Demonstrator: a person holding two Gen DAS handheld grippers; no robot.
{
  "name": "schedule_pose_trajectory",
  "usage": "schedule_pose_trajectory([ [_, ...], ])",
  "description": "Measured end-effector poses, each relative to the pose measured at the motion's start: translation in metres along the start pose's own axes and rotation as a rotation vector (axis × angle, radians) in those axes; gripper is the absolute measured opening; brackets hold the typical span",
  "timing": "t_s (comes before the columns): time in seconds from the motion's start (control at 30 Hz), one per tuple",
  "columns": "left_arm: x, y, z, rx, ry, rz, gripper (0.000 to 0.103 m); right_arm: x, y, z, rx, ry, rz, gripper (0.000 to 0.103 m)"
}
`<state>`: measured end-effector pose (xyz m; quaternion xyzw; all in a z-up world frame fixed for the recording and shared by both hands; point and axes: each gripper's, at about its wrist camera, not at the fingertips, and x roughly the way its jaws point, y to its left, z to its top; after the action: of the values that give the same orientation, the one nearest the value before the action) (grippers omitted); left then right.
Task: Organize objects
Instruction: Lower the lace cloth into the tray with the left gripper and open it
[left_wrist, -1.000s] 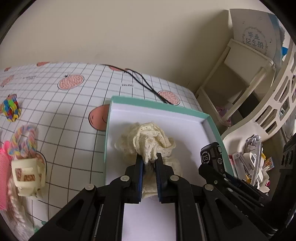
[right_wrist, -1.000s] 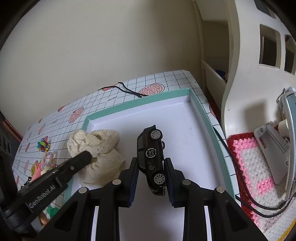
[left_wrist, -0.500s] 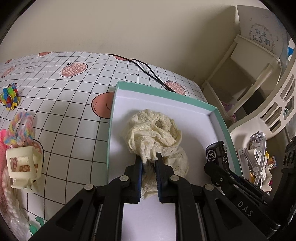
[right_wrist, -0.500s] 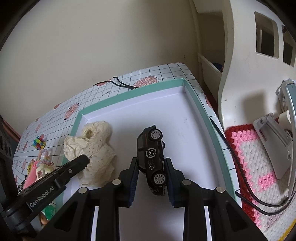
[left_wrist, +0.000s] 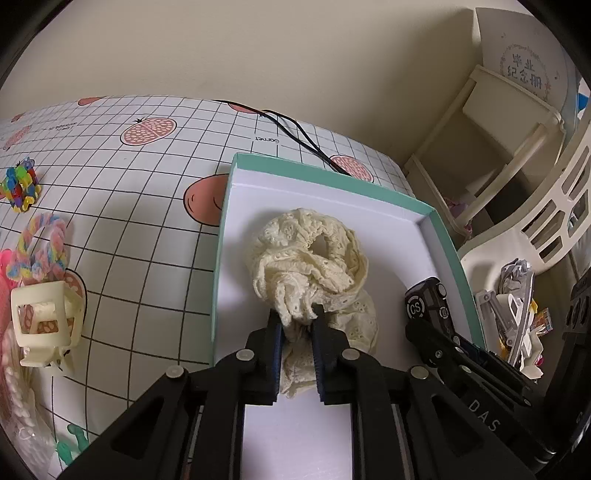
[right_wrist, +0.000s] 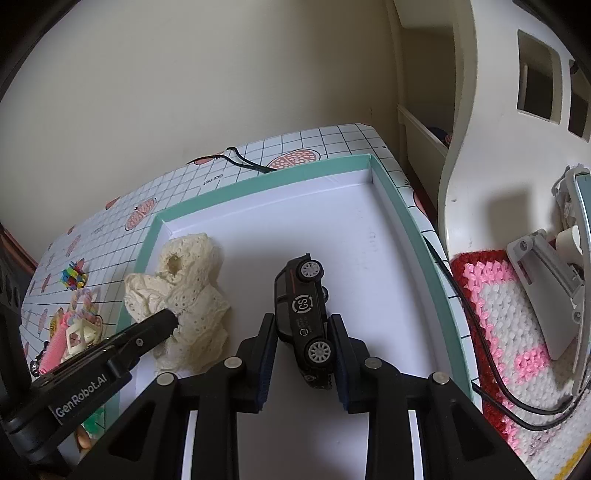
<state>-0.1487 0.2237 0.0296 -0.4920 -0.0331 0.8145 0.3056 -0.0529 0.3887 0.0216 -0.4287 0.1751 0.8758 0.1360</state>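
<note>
Both grippers reached into one shallow white box (right_wrist: 388, 206) with a teal rim, set on a gridded tablecloth (left_wrist: 129, 229). The left gripper (left_wrist: 296, 328) was clamped on a bunched cream lace cloth (left_wrist: 310, 258), which trailed forward from the fingertips and sat on the box floor near the left wall. The right gripper (right_wrist: 302, 334) was clamped on a black toy car (right_wrist: 301, 299), turned on its side with two wheels facing up. The car's long axis ran straight ahead along the fingers, nose towards the far wall, over the middle of the box.

The car lay well right of the cloth, with bare floor between them, so each hand seemed to have room to let go where it was.

Whether the car touched the floor could not be told. The fingers hid the car's lower side and the cloth's near end. In the left view only the car's roof (left_wrist: 424, 306) showed. Small hair accessories (left_wrist: 40, 310) lay outside the box to the left, partly cut off.
</note>
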Motion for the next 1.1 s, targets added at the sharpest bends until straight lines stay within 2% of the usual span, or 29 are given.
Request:
schedule_pose_trajectory([
  [0.33,-0.005,0.003,0.004,-0.028,0.01,-0.005,0.028,-0.005,0.008,0.004,-0.022,-0.012,0.01,0.031],
  [0.47,-0.011,0.002,0.007,-0.035,0.005,-0.008,0.036,-0.007,0.008,0.006,-0.024,-0.022,0.013,0.039],
  [0.53,-0.013,0.002,0.009,-0.036,0.004,-0.006,0.036,-0.009,0.007,0.007,-0.018,-0.028,0.013,0.041],
  [0.67,-0.018,0.003,0.012,-0.048,-0.004,-0.008,0.044,-0.011,0.004,0.007,-0.009,-0.035,0.013,0.041],
  [1.0,-0.029,0.003,0.019,-0.048,-0.035,0.003,0.045,-0.014,0.004,0.006,-0.009,-0.041,0.015,0.041],
  [1.1,-0.033,0.005,0.022,-0.044,-0.051,0.021,0.049,-0.013,0.005,0.007,-0.01,-0.042,0.015,0.041],
])
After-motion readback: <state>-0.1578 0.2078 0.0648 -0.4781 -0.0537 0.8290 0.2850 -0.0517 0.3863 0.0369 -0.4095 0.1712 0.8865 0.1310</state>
